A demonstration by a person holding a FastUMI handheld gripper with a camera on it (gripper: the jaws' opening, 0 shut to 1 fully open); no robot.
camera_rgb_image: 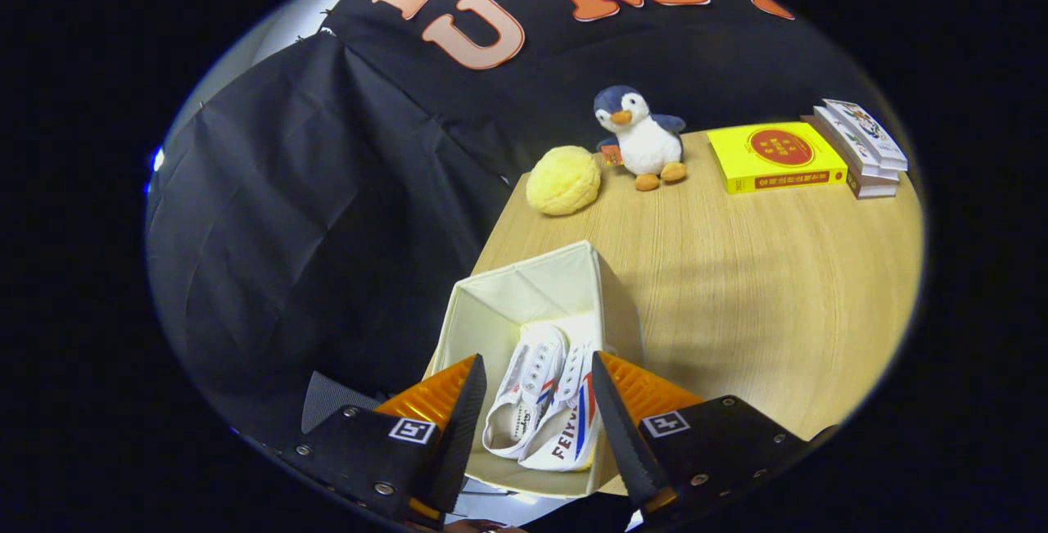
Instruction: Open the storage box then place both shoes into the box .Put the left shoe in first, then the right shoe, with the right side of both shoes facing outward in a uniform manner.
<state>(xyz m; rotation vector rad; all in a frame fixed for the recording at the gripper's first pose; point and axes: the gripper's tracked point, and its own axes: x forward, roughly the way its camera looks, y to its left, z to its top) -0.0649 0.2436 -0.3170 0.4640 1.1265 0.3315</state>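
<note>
The claw hangs above the storage box, its fingers spread apart and holding nothing. Left shoe and right shoe lie side by side inside, toes toward twelve o'clock. Placing looks finished; next, lift clear. At two o'clock, the bench carries a penguin toy.
</note>
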